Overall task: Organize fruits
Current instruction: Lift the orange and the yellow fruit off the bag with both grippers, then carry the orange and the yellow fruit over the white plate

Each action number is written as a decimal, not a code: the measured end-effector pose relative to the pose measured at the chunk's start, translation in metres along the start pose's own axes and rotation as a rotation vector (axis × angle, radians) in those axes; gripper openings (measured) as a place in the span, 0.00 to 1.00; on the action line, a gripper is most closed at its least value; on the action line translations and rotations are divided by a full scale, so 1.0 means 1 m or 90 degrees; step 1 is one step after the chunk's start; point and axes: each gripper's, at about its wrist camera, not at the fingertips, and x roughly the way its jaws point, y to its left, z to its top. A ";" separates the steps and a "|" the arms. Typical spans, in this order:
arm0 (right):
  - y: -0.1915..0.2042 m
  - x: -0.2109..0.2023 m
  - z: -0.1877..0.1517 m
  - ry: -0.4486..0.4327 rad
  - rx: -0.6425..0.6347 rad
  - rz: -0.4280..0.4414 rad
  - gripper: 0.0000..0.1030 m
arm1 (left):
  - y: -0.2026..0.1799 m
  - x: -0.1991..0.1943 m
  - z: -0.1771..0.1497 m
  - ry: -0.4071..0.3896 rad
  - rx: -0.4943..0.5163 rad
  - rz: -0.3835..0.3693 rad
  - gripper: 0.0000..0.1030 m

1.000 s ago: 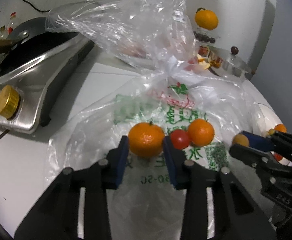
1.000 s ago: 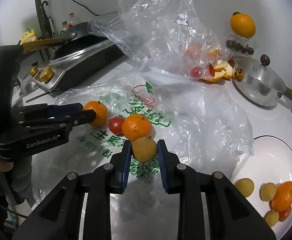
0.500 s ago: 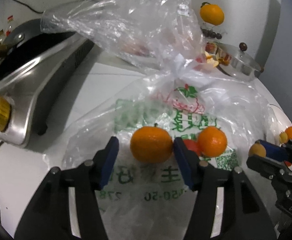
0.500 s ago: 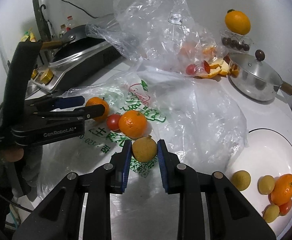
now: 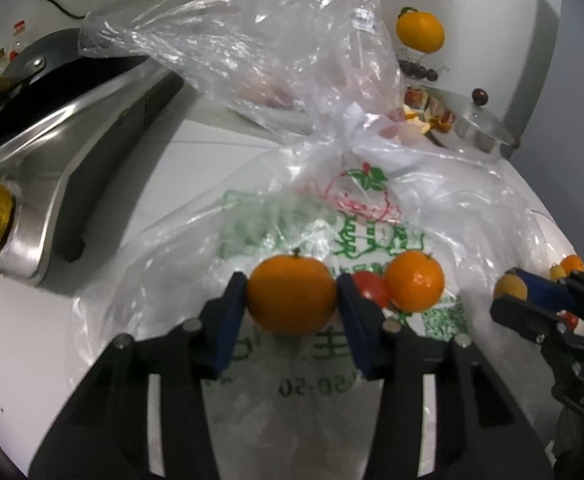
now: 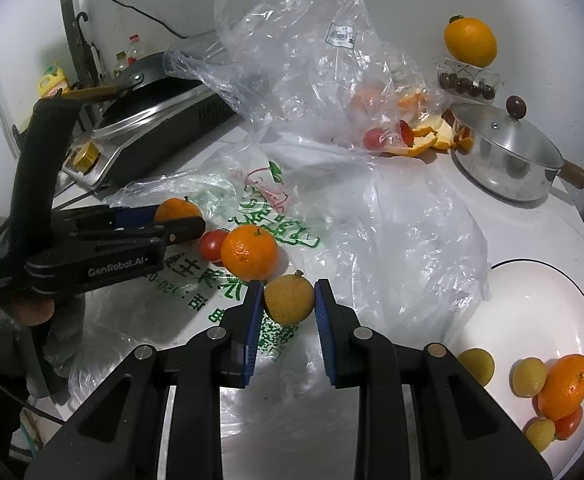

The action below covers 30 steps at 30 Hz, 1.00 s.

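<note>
My left gripper (image 5: 292, 300) is shut on an orange mandarin (image 5: 292, 294), just above the printed plastic bag (image 5: 331, 220). It also shows in the right wrist view (image 6: 180, 222). My right gripper (image 6: 286, 306) is shut on a small yellow-brown fruit (image 6: 289, 298), also seen at the right of the left wrist view (image 5: 509, 286). A second mandarin (image 6: 248, 251) and a cherry tomato (image 6: 213, 245) lie on the bag between the grippers. A white plate (image 6: 531, 300) at the right holds several small yellow fruits, a mandarin (image 6: 565, 381) and a tomato.
A stove with a black pan (image 6: 152, 120) stands at the back left. A crumpled clear bag (image 6: 292, 60) with peel and a tomato rises behind. A lidded steel pot (image 6: 507, 160), a box of dark fruit and an orange (image 6: 470, 41) stand at the back right.
My left gripper opened wide around the mandarin half a second ago and has now closed on it again. My right gripper has kept hold of the yellow-brown fruit and drawn back slightly.
</note>
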 end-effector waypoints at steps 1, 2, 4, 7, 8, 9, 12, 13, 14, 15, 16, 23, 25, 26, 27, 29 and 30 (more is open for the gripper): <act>0.001 -0.002 0.000 -0.001 -0.001 0.000 0.27 | 0.000 -0.005 -0.001 -0.006 -0.003 -0.003 0.46; 0.003 -0.004 0.000 -0.004 -0.003 -0.001 0.27 | -0.001 -0.010 -0.003 -0.013 -0.006 -0.006 0.46; 0.005 -0.007 0.001 -0.008 -0.008 -0.002 0.27 | -0.002 -0.019 -0.005 -0.022 -0.005 -0.010 0.46; 0.009 -0.014 0.001 -0.013 -0.013 -0.003 0.27 | -0.007 -0.032 -0.007 -0.034 -0.001 -0.019 0.46; 0.010 -0.016 0.001 -0.015 -0.014 -0.003 0.27 | -0.009 -0.038 -0.009 -0.038 0.000 -0.020 0.46; 0.011 -0.018 0.001 -0.017 -0.015 -0.004 0.27 | -0.010 -0.041 -0.009 -0.041 0.002 -0.021 0.46; 0.013 -0.024 0.000 -0.025 -0.016 -0.004 0.27 | -0.016 -0.052 -0.011 -0.051 0.007 -0.025 0.46; 0.014 -0.026 0.000 -0.027 -0.016 -0.004 0.27 | -0.018 -0.054 -0.012 -0.053 0.009 -0.026 0.46; 0.014 -0.029 0.000 -0.030 -0.016 -0.004 0.27 | -0.020 -0.057 -0.012 -0.056 0.012 -0.026 0.46; 0.014 -0.031 0.000 -0.031 -0.016 -0.005 0.27 | -0.022 -0.061 -0.013 -0.059 0.014 -0.027 0.46; 0.014 -0.032 -0.001 -0.033 -0.016 -0.005 0.27 | -0.023 -0.063 -0.013 -0.062 0.015 -0.027 0.46; 0.012 -0.050 -0.005 -0.054 -0.013 -0.005 0.27 | -0.041 -0.081 -0.018 -0.079 0.022 -0.038 0.46; 0.012 -0.054 -0.006 -0.060 -0.012 -0.006 0.27 | -0.047 -0.086 -0.020 -0.084 0.027 -0.041 0.46; 0.010 -0.056 -0.006 -0.063 -0.010 -0.007 0.27 | -0.050 -0.087 -0.020 -0.087 0.029 -0.040 0.46; 0.009 -0.059 -0.007 -0.066 -0.008 -0.008 0.27 | -0.053 -0.089 -0.021 -0.091 0.034 -0.038 0.46; 0.005 -0.062 -0.009 -0.070 -0.005 -0.010 0.27 | -0.060 -0.093 -0.022 -0.098 0.040 -0.033 0.46; 0.003 -0.065 -0.010 -0.072 -0.002 -0.010 0.27 | -0.063 -0.094 -0.022 -0.101 0.041 -0.032 0.46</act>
